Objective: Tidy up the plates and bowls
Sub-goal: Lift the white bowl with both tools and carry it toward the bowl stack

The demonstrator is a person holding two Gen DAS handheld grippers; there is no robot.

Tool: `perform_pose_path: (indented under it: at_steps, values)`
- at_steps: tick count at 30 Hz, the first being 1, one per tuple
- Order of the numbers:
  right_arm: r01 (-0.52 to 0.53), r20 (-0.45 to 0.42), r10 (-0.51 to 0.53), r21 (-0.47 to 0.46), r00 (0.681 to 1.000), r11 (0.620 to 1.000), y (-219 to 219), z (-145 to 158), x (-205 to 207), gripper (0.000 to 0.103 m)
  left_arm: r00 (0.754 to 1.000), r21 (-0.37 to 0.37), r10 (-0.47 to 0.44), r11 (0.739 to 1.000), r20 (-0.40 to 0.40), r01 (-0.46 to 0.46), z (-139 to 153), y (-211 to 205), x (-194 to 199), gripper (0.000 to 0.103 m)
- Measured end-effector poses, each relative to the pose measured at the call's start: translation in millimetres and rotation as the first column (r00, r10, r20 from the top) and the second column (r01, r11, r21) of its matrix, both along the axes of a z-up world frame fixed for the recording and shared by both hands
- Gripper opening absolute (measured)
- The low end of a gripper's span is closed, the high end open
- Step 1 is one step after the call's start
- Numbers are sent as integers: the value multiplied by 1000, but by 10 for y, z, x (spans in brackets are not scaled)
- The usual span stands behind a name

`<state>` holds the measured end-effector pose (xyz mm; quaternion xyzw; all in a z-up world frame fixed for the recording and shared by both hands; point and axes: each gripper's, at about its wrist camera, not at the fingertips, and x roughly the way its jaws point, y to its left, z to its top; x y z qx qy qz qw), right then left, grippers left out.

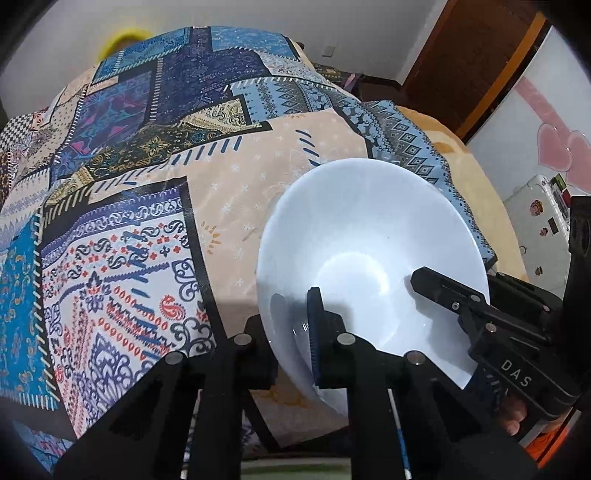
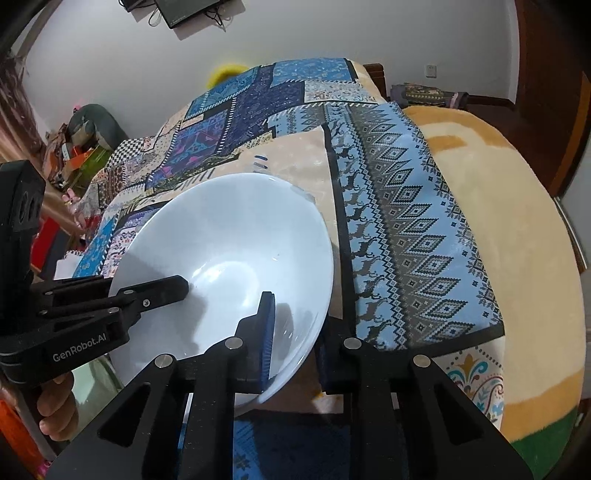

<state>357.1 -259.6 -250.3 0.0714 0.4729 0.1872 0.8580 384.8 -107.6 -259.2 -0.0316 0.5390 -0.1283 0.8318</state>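
Bowl [image 1: 369, 236], white, tilted above patchwork cloth [image 1: 122, 206] on bed; left gripper [image 1: 291, 339] clamped tight on its near rim, one finger inside, one outside; right gripper [image 2: 295, 339] likewise pinching the opposite rim, pads pressed against the wall.

I can't see the white bowl's [image 1: 369, 229] underside at the bottom middle; black gripper arms cover it; a yellow thing [image 1: 122, 38] at upper left hides behind the quilt [image 1: 147, 240]; a dark screen [image 2: 184, 11] is cut off up top.
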Motion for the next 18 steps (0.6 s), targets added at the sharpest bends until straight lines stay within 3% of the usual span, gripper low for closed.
perform_pose_path:
  at_steps: [18]
  values:
    - [-13,97,12,10,995,1000,194,546,-479,17,993,0,18,1000,114,-18,720,208,-666,13]
